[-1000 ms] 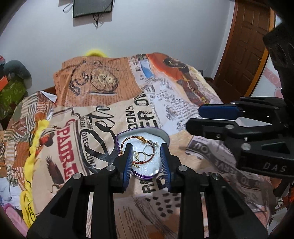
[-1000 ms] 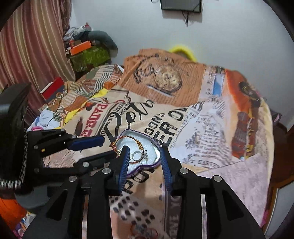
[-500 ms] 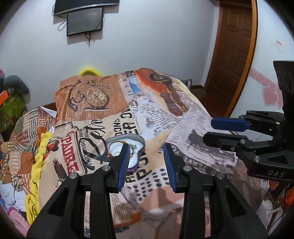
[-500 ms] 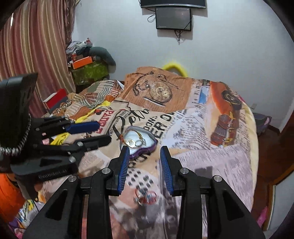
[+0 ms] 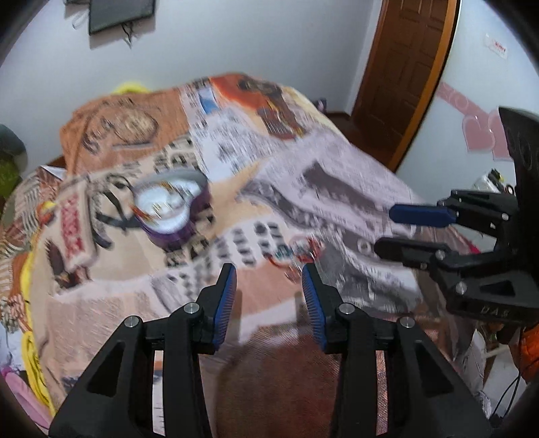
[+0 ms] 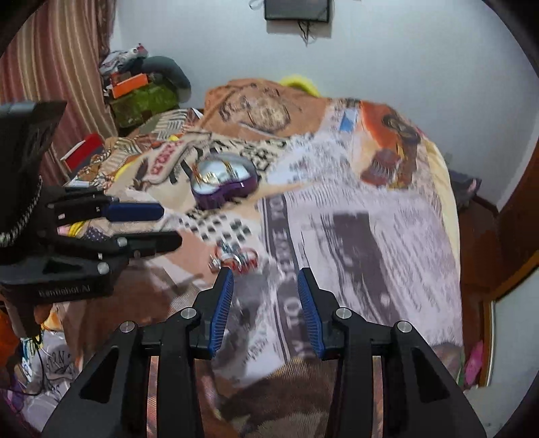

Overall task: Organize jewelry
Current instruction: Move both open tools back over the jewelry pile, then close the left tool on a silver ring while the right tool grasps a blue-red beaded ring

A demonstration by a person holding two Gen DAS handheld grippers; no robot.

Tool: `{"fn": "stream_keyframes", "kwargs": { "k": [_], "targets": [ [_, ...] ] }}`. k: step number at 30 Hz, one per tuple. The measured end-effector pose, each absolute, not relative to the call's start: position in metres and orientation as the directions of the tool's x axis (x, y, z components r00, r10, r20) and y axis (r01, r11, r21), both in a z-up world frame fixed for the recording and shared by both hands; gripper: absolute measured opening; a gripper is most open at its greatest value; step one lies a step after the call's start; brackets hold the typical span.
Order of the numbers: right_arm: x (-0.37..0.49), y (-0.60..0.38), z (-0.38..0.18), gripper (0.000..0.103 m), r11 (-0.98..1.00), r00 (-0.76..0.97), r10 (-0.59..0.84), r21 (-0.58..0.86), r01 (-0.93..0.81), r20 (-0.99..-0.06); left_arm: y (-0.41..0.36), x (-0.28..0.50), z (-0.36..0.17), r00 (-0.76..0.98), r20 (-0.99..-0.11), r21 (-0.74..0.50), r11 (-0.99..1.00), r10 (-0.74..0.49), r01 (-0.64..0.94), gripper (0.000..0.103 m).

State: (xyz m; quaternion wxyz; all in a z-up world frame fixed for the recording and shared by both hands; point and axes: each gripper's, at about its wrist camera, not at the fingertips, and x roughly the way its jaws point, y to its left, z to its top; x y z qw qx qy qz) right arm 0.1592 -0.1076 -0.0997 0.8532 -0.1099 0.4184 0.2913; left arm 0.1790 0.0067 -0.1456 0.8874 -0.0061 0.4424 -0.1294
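A purple heart-shaped jewelry box (image 5: 170, 210) lies open on the printed bedspread, with gold and red bracelets and rings inside; it also shows in the right wrist view (image 6: 222, 182). A small loose pile of jewelry (image 5: 296, 251) lies on the bedspread nearer to me, seen too in the right wrist view (image 6: 235, 257). My left gripper (image 5: 268, 281) is open and empty, held above the bed just short of the pile. My right gripper (image 6: 265, 284) is open and empty, to the right of the pile. Both views are blurred.
The bedspread (image 5: 337, 175) covers the whole bed. A brown door (image 5: 401, 70) stands at the far right. Striped curtains (image 6: 60, 67) and cluttered boxes (image 6: 134, 91) are at the left. A dark screen (image 6: 296, 10) hangs on the wall.
Both grippers have pulled back from the purple box, which now lies farther off and to the left. The loose pile of jewelry has come into view just ahead of the fingertips. Both stay open.
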Motion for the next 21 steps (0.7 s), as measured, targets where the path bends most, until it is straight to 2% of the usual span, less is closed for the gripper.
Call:
{"fn": "stream_keyframes", "kwargs": {
  "k": [7,10,12,16,21],
  "targets": [
    [0.159,-0.119,-0.115,0.036,0.817,0.452,0.394,0.080,-0.570,-0.800,-0.015,0.189,-0.166,0.536,-0.801,-0.133,0.952,-0.267,0.275,0.039],
    [0.163,-0.120,-0.118,0.036,0.816,0.446,0.393,0.082,-0.572,-0.804,-0.019,0.196,-0.168,0.542,-0.797,-0.122,0.950,-0.266,0.286,0.032],
    [0.163,-0.120,-0.119,0.036,0.815,0.444,0.393,0.082,-0.573,-0.805,-0.021,0.201,-0.170,0.537,-0.799,-0.125,0.948,-0.271,0.292,0.023],
    [0.165,-0.118,-0.121,0.036,0.812,0.438,0.398,0.087,-0.577,-0.806,-0.020,0.205,-0.173,0.531,-0.793,-0.154,0.942,-0.297,0.297,0.014],
    [0.168,-0.112,-0.121,0.036,0.801,0.428,0.407,0.090,-0.592,-0.807,-0.010,0.199,-0.170,0.546,-0.777,-0.191,0.943,-0.315,0.272,0.014]
  ]
}}
